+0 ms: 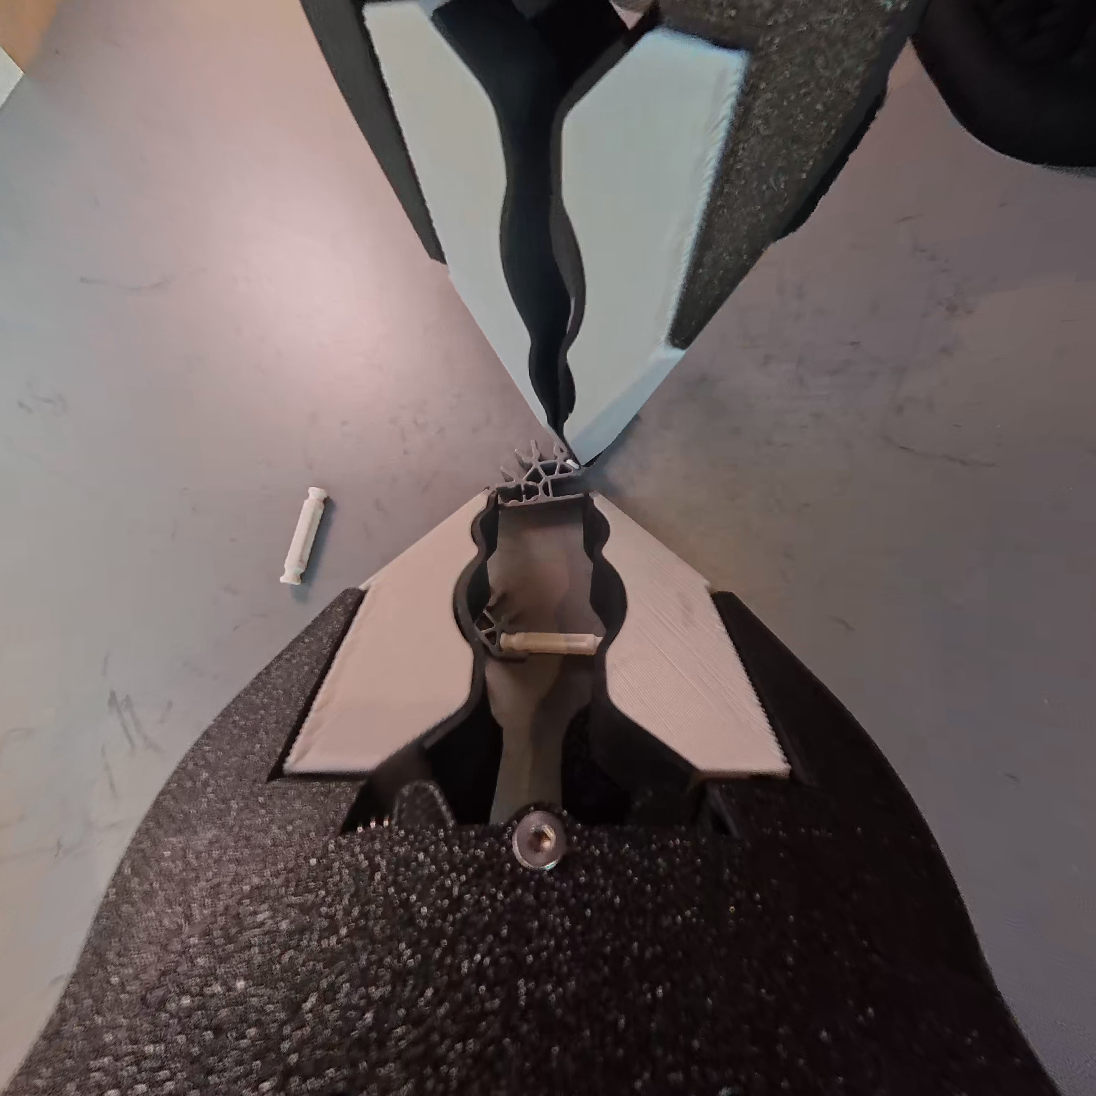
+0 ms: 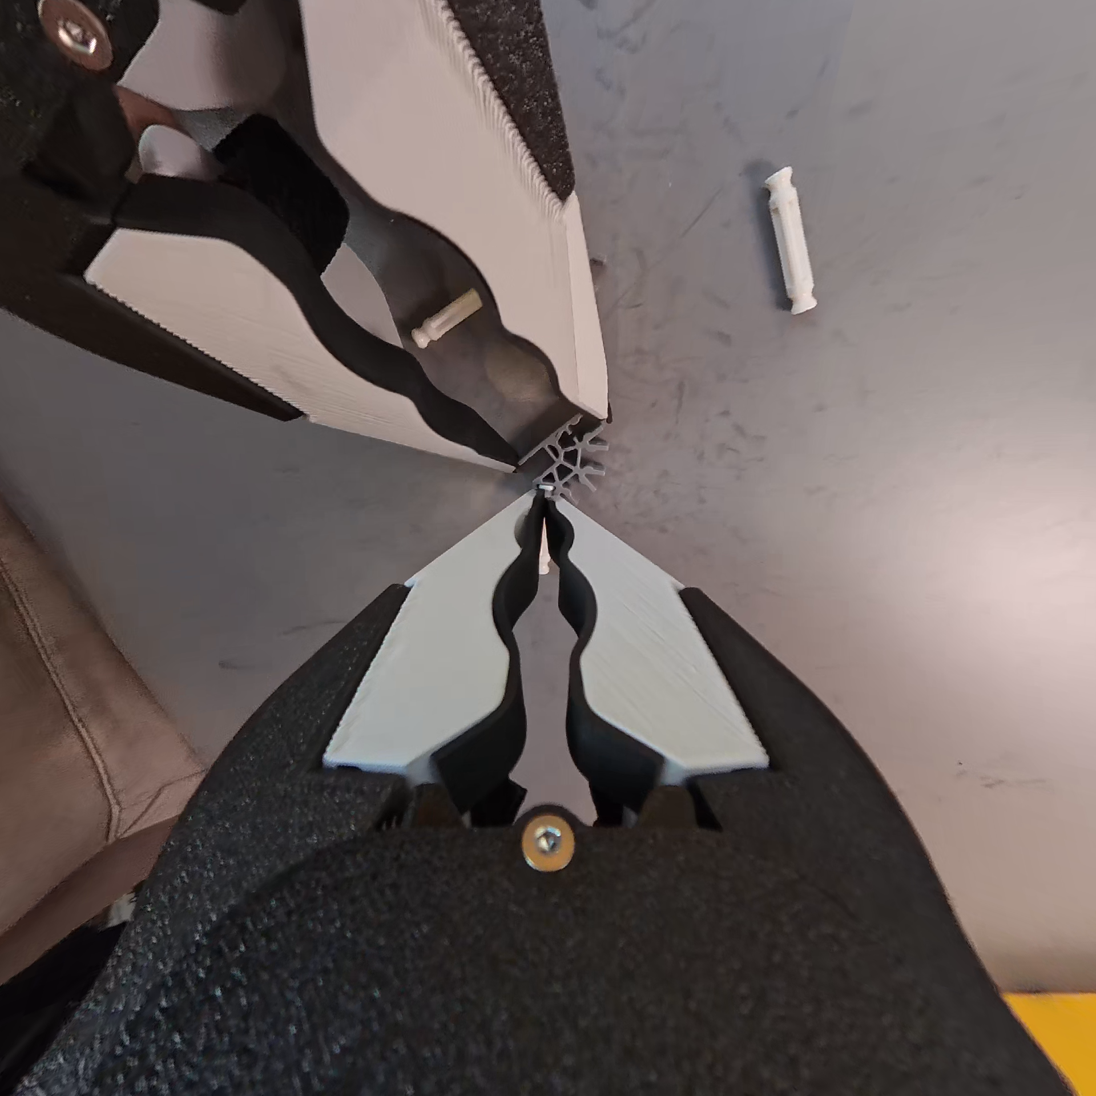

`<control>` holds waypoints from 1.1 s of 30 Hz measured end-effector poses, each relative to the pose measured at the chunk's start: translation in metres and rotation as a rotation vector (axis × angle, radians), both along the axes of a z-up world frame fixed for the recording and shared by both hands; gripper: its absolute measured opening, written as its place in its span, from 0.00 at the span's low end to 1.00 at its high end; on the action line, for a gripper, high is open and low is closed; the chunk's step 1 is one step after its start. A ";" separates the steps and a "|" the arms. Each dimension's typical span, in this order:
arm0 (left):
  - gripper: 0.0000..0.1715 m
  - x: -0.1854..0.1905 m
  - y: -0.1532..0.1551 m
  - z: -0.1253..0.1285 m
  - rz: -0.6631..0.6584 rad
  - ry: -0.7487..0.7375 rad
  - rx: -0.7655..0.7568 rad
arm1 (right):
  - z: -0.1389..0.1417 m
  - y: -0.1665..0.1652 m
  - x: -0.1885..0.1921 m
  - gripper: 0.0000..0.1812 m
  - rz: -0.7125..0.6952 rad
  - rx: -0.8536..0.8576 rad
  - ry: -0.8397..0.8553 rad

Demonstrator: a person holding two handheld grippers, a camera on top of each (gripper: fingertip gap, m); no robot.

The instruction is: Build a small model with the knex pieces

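Grey tabletop (image 1: pixel 178 296): a small grey lattice part (image 1: pixel 542 477) is gripped at the left gripper (image 1: pixel 542 495) tips, while a white pin (image 2: pixel 544 487) is pinched by the right gripper (image 2: pixel 548 504) against it; a spare white pin (image 1: pixel 303 535) is seen lying to the left.

Most of the small white pin (image 2: pixel 544 487) lies hidden between the right gripper's (image 2: pixel 545 495) pinched jaws.

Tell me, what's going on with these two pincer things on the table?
Two hand-held grippers meet tip to tip over a grey table. The left gripper clamps a small grey web-patterned plastic piece at its tips. The right gripper pinches a tiny white pin against that piece's edge. A second white pin shows between the left gripper's fingers, farther back; whether it lies on the table is unclear. A third lies loose on the table nearby.
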State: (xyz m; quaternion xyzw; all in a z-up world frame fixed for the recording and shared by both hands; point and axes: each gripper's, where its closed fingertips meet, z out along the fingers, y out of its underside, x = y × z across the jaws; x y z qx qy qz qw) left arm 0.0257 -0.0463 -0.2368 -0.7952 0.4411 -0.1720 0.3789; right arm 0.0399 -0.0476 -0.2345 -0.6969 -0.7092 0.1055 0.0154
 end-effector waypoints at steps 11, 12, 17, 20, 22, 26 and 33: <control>0.17 0.000 0.001 0.001 -0.009 0.025 0.058 | 0.003 0.001 0.006 0.19 0.015 -0.087 0.338; 0.17 0.000 0.002 0.002 -0.007 0.026 0.062 | 0.003 -0.002 0.007 0.19 0.019 -0.097 0.350; 0.17 -0.002 0.008 0.002 0.023 0.044 0.093 | 0.000 -0.011 0.005 0.14 0.074 -0.090 0.366; 0.14 -0.005 0.014 0.003 0.051 0.065 0.125 | -0.001 -0.019 0.003 0.13 0.125 -0.105 0.388; 0.14 -0.008 0.018 0.008 0.068 0.059 0.151 | 0.003 -0.015 -0.001 0.13 0.140 -0.099 0.442; 0.15 -0.022 0.022 0.029 0.121 -0.046 0.158 | 0.025 0.002 -0.009 0.24 0.165 -0.051 0.674; 0.28 -0.062 0.029 0.051 0.190 -0.261 0.075 | 0.026 0.018 -0.014 0.44 0.181 0.010 0.781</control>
